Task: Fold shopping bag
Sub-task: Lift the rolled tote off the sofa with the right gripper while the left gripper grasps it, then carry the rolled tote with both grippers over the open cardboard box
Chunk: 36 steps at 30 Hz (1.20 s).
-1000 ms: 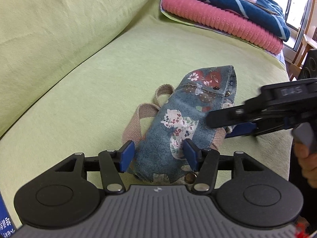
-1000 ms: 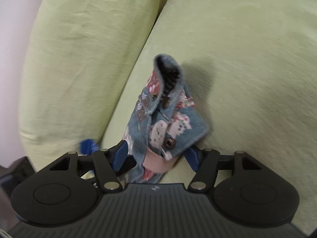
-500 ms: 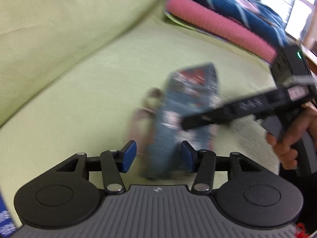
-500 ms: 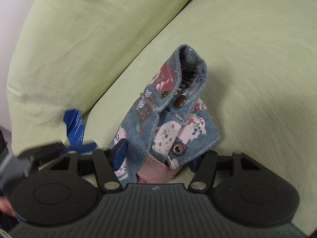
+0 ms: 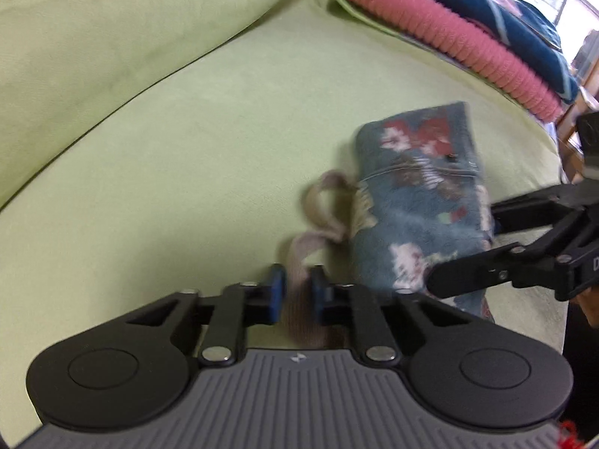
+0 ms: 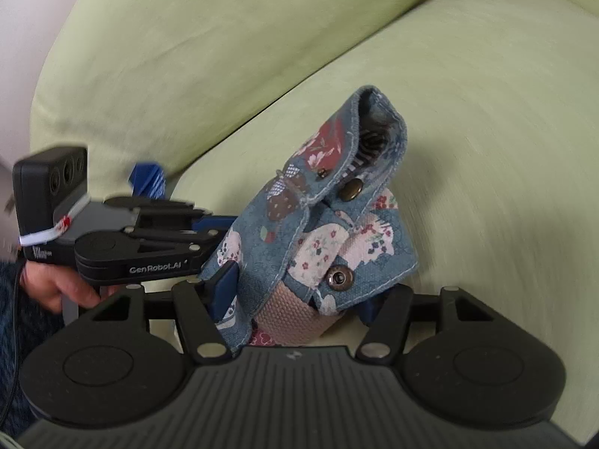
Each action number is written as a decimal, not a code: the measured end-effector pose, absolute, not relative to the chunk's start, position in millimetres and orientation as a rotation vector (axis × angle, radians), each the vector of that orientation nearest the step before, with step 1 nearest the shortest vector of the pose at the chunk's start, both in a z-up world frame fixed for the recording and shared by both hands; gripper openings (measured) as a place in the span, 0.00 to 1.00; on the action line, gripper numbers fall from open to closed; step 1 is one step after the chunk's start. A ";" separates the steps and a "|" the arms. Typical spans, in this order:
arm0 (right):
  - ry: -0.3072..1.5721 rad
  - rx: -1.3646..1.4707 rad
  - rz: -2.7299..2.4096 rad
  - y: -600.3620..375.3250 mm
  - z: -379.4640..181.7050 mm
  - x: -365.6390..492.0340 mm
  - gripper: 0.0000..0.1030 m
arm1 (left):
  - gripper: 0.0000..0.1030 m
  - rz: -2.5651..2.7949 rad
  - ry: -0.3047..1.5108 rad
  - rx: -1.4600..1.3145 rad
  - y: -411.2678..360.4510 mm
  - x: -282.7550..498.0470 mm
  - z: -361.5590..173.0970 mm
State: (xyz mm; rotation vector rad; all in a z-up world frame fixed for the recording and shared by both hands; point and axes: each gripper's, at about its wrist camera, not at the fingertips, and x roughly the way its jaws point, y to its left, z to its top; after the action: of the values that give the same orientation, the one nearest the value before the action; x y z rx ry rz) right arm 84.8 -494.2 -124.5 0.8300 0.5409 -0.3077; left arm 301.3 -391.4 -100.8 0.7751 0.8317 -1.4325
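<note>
Left gripper (image 5: 295, 292): its blue pads are drawn close together on the pinkish strap (image 5: 299, 262) of the bag, pinching it low in the left wrist view.
Right gripper (image 6: 299, 299): its pads sit on either side of the folded bag, pressing its lower end between them; in the left wrist view its black fingers reach in from the right edge.
Bag (image 6: 322, 232): a blue patchwork shopping bag with flower prints, folded into a small bundle that lies on the sofa seat (image 5: 187, 157); its top flap curls over and shows a striped lining.
Snaps (image 6: 338, 277): two metal press studs on the front of the bundle, one above the other, not joined.
Strap loop (image 5: 325, 202): webbing curls out at the bundle's left side, blurred.
Hand (image 6: 56, 288): holds the left gripper's handle at the left edge of the right wrist view.
Surroundings: a green back cushion (image 6: 187, 56) behind the seat; a pink ribbed cloth (image 5: 449, 41) and a dark blue cloth (image 5: 486, 11) stacked at the far end, well apart from the bag.
In the way: the bundle hides part of the right gripper's far pad.
</note>
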 end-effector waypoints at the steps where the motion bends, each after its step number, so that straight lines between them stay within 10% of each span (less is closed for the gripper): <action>1: 0.552 0.809 -0.288 -498.4 -122.7 88.4 0.55 | 0.11 -1.439 0.782 0.817 -391.2 295.0 -98.3; 18: 0.629 0.676 -0.117 -528.5 -110.9 116.1 0.59 | 0.38 -1.573 -0.278 1.712 -364.4 228.9 -129.9; 26: 0.619 0.710 -0.115 -532.0 -108.5 111.5 0.61 | 0.16 -1.741 -0.139 1.899 -391.5 236.1 -130.0; 36: 0.601 0.810 -0.111 -527.9 -103.1 97.3 0.54 | 0.00 -1.723 0.319 1.411 -378.4 258.4 -108.2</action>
State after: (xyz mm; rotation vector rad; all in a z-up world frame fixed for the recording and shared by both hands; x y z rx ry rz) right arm 97.3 -527.9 -103.1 0.8096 0.6014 -0.1111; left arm 258.4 -378.4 -108.2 1.4113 0.3189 -1.7233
